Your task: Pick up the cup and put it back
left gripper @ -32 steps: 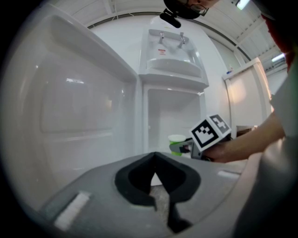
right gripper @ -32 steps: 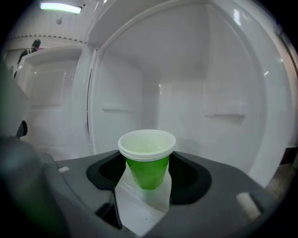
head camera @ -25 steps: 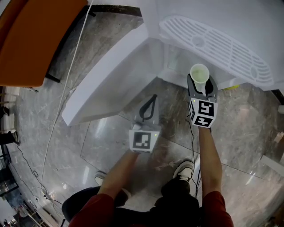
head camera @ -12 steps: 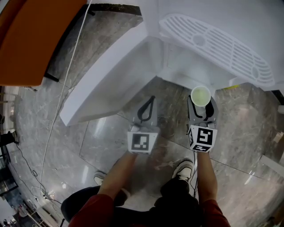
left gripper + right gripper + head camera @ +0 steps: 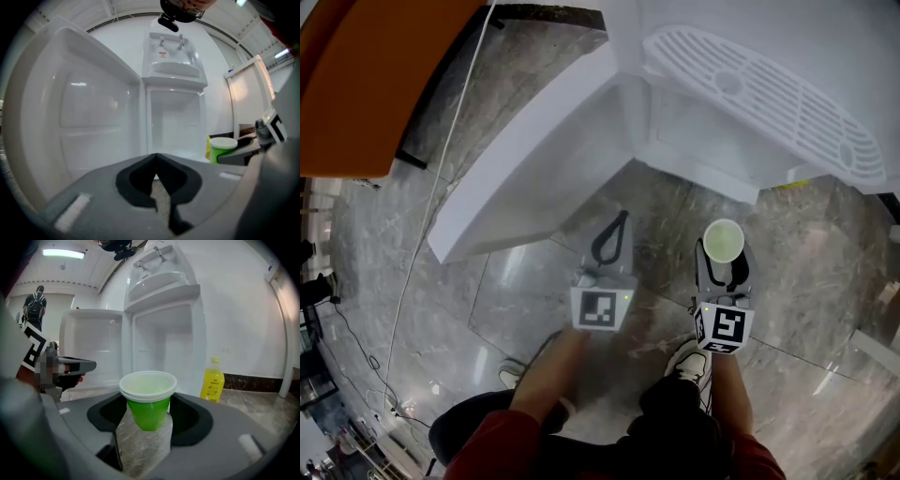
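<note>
Right gripper view: right tongs [image 5: 148, 400] clamped on green plastic cup with white rim [image 5: 149, 411]. Grip sits low on its wall and the cup is upright, likely so nothing tips out. Cup hangs over grey marble floor [image 5: 825, 281], in front of the open lower compartment [image 5: 164, 345] of a white dispenser cabinet [image 5: 161, 280], not inside it. Left tongs [image 5: 155, 158] clenched on nothing, off to the side, probably keeping clear. White door [image 5: 91, 345] swung wide; return path looks free.

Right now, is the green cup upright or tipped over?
Upright. The cup is clamped in the right gripper with its white rim level on top, and the head view looks down into its open mouth.
</note>
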A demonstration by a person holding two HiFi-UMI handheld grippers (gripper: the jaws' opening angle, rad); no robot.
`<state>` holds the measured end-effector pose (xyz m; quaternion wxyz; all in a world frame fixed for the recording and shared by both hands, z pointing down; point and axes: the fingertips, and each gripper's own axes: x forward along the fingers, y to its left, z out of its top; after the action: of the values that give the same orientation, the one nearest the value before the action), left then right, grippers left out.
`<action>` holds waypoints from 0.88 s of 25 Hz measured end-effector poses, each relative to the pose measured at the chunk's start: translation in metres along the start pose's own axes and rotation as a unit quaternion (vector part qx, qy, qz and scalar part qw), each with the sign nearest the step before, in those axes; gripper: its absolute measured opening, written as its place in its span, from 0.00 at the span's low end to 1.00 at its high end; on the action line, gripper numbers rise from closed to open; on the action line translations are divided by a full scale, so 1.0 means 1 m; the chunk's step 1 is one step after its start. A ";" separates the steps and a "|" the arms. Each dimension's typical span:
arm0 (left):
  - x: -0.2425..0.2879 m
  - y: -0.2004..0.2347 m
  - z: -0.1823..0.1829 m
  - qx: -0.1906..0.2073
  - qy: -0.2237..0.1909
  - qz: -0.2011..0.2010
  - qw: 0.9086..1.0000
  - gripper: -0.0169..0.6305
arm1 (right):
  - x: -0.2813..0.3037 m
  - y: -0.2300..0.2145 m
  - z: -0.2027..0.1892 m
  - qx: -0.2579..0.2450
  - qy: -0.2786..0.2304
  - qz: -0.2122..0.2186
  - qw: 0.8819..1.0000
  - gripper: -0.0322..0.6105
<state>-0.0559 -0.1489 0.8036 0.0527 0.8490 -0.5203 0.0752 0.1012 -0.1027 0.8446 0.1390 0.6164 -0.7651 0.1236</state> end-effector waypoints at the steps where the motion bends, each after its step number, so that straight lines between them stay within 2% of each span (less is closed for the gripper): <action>1: -0.001 0.000 0.000 -0.001 -0.001 0.000 1.000 0.03 | -0.002 0.003 -0.004 0.000 0.005 0.003 1.000 0.50; 6: -0.009 -0.003 -0.005 0.003 0.002 -0.001 1.000 0.03 | -0.014 0.012 -0.016 -0.017 0.015 0.011 1.000 0.50; 22: -0.017 -0.001 -0.018 0.012 0.009 0.001 1.000 0.03 | -0.010 0.022 -0.023 -0.025 0.021 0.025 0.999 0.50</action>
<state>-0.0642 -0.1310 0.8178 0.0469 0.8482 -0.5200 0.0894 0.0834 -0.0811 0.8622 0.1669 0.5906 -0.7802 0.1210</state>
